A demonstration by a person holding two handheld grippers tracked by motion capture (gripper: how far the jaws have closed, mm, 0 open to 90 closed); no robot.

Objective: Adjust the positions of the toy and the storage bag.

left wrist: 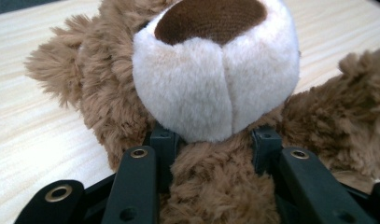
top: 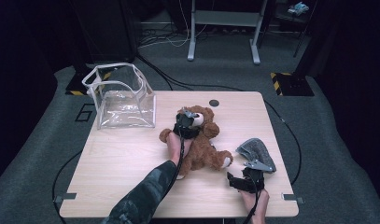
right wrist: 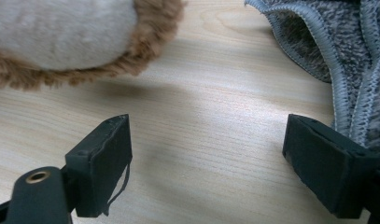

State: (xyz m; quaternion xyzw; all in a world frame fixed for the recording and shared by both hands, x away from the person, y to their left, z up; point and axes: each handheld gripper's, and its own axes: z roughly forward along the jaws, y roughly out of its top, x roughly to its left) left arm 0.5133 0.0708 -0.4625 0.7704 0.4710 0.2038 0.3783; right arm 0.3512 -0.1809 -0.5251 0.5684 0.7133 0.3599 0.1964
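Note:
A brown teddy bear (top: pixel 204 145) lies on its back in the middle of the wooden table (top: pixel 117 161). My left gripper (top: pixel 185 123) reaches over its chest to the head. In the left gripper view the bear's white muzzle (left wrist: pixel 215 79) fills the centre, and my left gripper (left wrist: pixel 214 145) has its two black jaws pressed into the fur of the neck just below it. My right gripper (top: pixel 245 176) rests near the table's front right edge. There my right gripper (right wrist: pixel 208 154) stands open over bare wood, between the bear's foot (right wrist: pixel 61 32) and a grey cloth (right wrist: pixel 337 42).
A clear plastic bag with a white rim (top: pixel 122 93) stands open at the table's back left. The grey cloth (top: pixel 256 151) lies crumpled by the right edge, just beyond my right gripper. A small dark round hole (top: pixel 214 102) sits near the back edge.

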